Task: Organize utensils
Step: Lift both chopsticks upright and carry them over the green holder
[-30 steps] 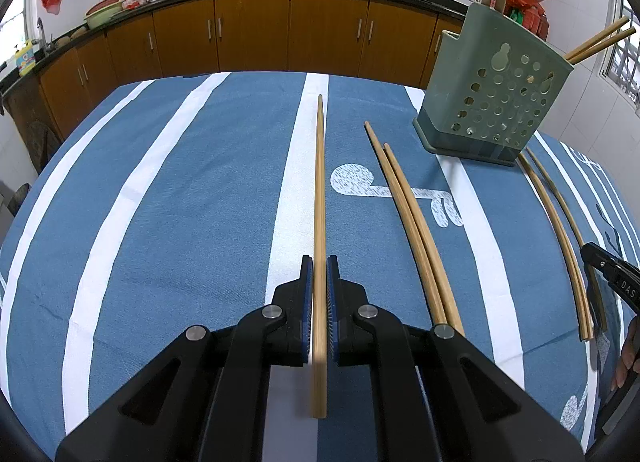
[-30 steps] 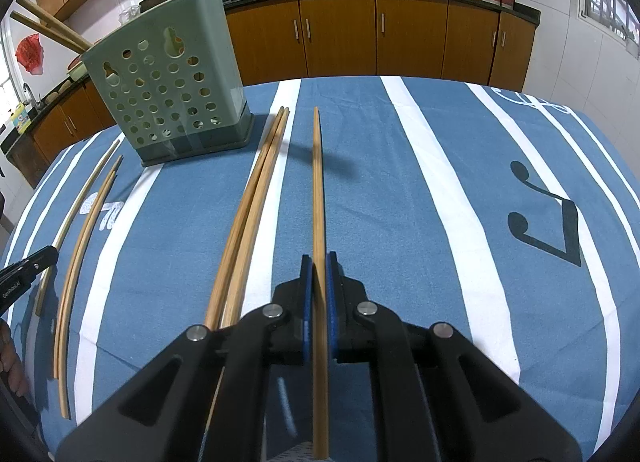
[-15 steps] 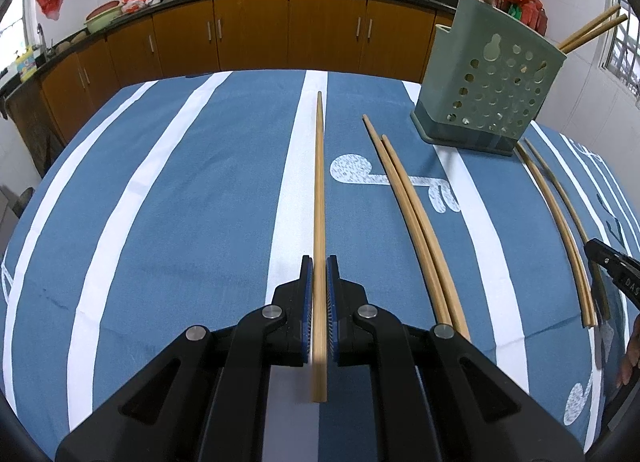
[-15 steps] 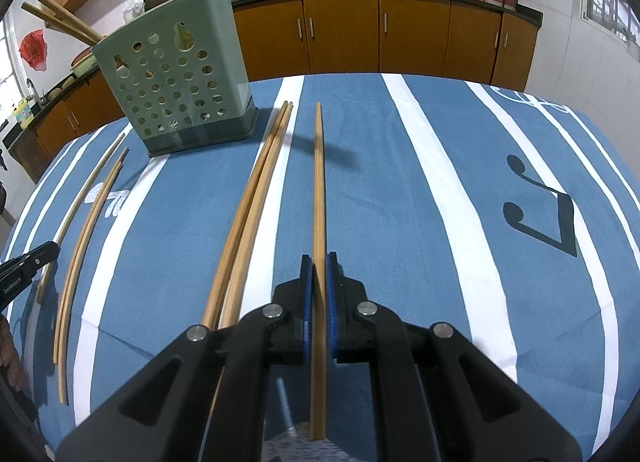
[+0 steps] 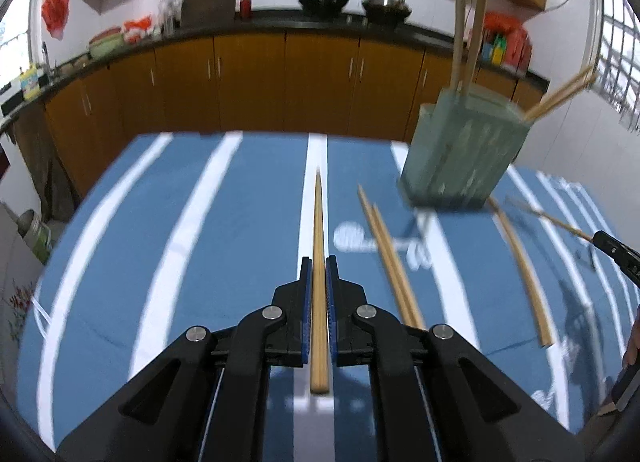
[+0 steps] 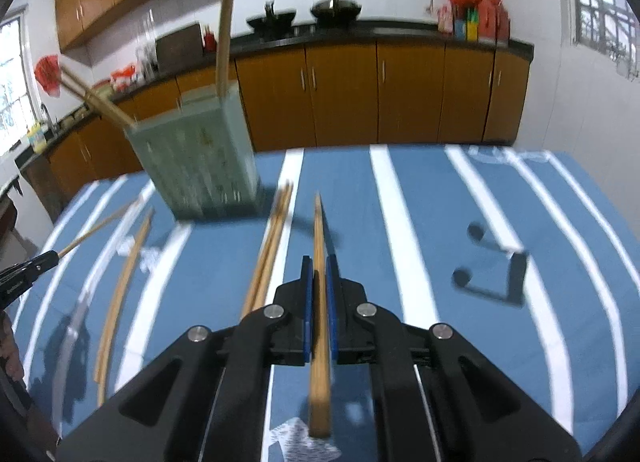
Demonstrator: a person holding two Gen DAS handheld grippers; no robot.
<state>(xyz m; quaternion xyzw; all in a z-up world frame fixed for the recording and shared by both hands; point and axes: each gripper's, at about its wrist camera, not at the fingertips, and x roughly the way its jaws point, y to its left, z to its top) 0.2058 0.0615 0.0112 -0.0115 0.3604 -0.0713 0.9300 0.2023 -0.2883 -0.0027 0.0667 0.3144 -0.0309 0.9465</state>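
My left gripper (image 5: 319, 262) is shut on a wooden chopstick (image 5: 319, 214) that runs straight ahead above the blue striped tablecloth (image 5: 240, 242). My right gripper (image 6: 319, 262) is shut on another chopstick (image 6: 319, 222), also clear of the cloth. The green perforated holder (image 5: 460, 158) stands ahead to the right in the left wrist view, with several chopsticks upright in it. In the right wrist view the holder (image 6: 200, 166) is ahead to the left. A pair of chopsticks (image 5: 390, 258) lies beside the left gripper's stick. The same kind of pair (image 6: 272, 238) lies just left of the right gripper's stick.
One more chopstick (image 5: 520, 266) lies right of the holder. The right gripper's tip (image 5: 616, 254) shows at that view's right edge. A single loose chopstick (image 6: 124, 278) lies left of the holder in the right wrist view. Wooden cabinets (image 6: 380, 94) and a counter with pans stand beyond the table.
Both grippers have risen with their chopsticks, which have come up off the cloth. Both views have tilted upward, so the cabinets and wall fill more of the picture.
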